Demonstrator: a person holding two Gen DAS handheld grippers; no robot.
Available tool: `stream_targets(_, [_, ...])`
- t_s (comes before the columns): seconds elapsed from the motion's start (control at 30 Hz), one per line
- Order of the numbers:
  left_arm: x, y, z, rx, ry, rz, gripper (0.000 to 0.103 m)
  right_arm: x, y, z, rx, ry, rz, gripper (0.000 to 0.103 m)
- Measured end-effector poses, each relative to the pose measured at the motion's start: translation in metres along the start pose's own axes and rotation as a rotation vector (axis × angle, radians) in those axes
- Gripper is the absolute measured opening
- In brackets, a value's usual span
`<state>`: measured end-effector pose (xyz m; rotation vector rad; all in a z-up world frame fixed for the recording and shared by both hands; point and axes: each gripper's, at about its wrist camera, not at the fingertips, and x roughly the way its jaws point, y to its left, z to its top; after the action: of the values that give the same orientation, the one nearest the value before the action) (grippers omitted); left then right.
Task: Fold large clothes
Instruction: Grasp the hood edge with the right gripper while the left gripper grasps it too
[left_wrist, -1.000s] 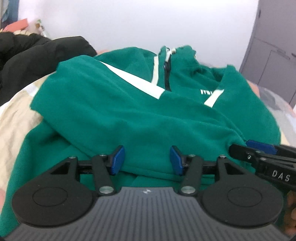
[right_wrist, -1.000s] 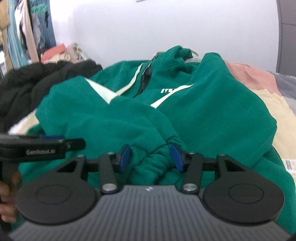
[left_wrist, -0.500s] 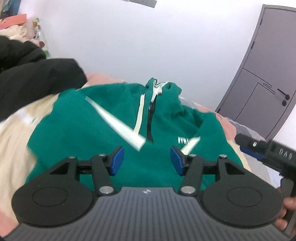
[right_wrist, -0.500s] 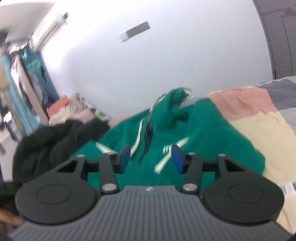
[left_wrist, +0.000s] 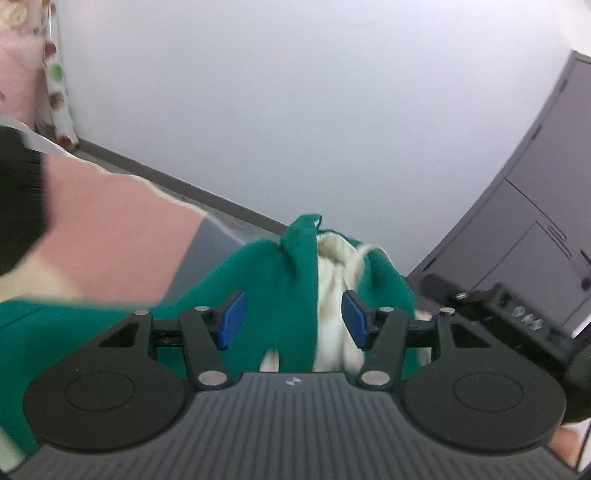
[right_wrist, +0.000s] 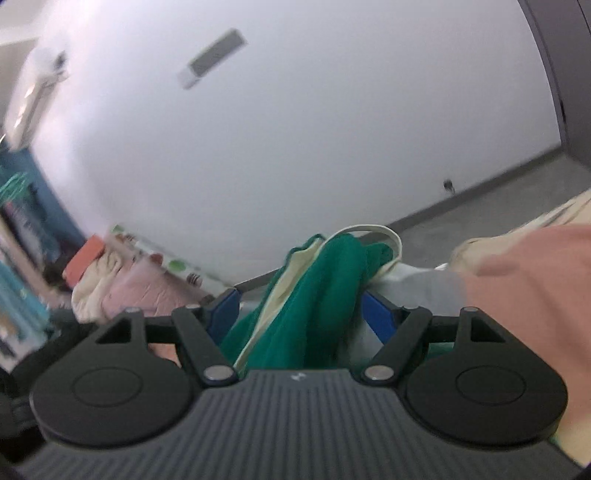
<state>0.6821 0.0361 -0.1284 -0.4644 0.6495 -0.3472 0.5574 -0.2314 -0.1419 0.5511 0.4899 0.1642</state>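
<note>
Left wrist view: our left gripper (left_wrist: 291, 319) points over the far end of the bed (left_wrist: 122, 236), w/ a white wall and a grey door (left_wrist: 535, 236) beyond. Its blue pads (left_wrist: 231, 319) stand moderately apart. The hood of the green hooded jacket (left_wrist: 266, 280), cream lining showing, sits in the gap, but neither pad presses on it, so nothing is held. The jacket runs from the gripper back toward the bed's left side, over the pink and cream bedspread. A black garment (left_wrist: 18, 206) lies at the left edge. Part of the right gripper shows at the far right, blurred.

Right wrist view: our right gripper (right_wrist: 301, 312) has just been opening, and its jaws now stand wide. The hood's green folds, cream rim and a loop of drawcord (right_wrist: 388, 236) rise between the pads. We can't see either pad squeezing them, so we read this as a loose straddle, not a grip. The bedspread fills the right side. A pile of pale clothes (right_wrist: 110, 284) sits left, by the wall.

Handling, our judgement: fleece-like fabric, soft, floppy, bulky, not fragile, and prob. light enough for one gripper per side. It'll sag and bunch, so a thick edge is the place to pinch, i.e. the hood rim or shoulder seams, one gripper on each. The cord is best avoided; it could slide free.
</note>
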Motion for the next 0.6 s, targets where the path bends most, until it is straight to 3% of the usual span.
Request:
stream_targets(0.17, [0.081, 0.003, 0.011, -0.005, 0.079, 0.013, 0.063, 0.080, -0.017, 0.007, 0.034, 0.031, -0.050, 0.076])
stream_targets(0.37, [0.113, 0.006, 0.012, 0.016, 0.044, -0.009, 0.059, 0.121, -0.035, 0.002, 0.031, 0.076, 0.019, 0.072])
stream_targets(0.4, [0.115, 0.007, 0.013, 0.014, 0.045, -0.007, 0.055, 0.123, -0.037, 0.002, 0.031, 0.075, 0.023, 0.069])
stream_targets(0.43, [0.117, 0.005, 0.013, 0.024, 0.054, 0.007, 0.040, 0.123, -0.038, 0.002, 0.028, 0.077, 0.025, 0.065])
stream_targets(0.47, [0.119, 0.003, 0.014, 0.041, 0.066, 0.021, 0.018, 0.123, -0.037, 0.003, 0.025, 0.083, 0.024, 0.055])
stream_targets(0.5, [0.120, 0.001, 0.015, 0.051, 0.077, 0.014, 0.014, 0.124, -0.035, 0.004, 0.018, 0.094, 0.019, 0.044])
stream_targets(0.6, [0.109, -0.007, 0.021, 0.079, 0.067, -0.017, 0.008, 0.118, -0.023, 0.012, -0.052, 0.113, 0.005, 0.028])
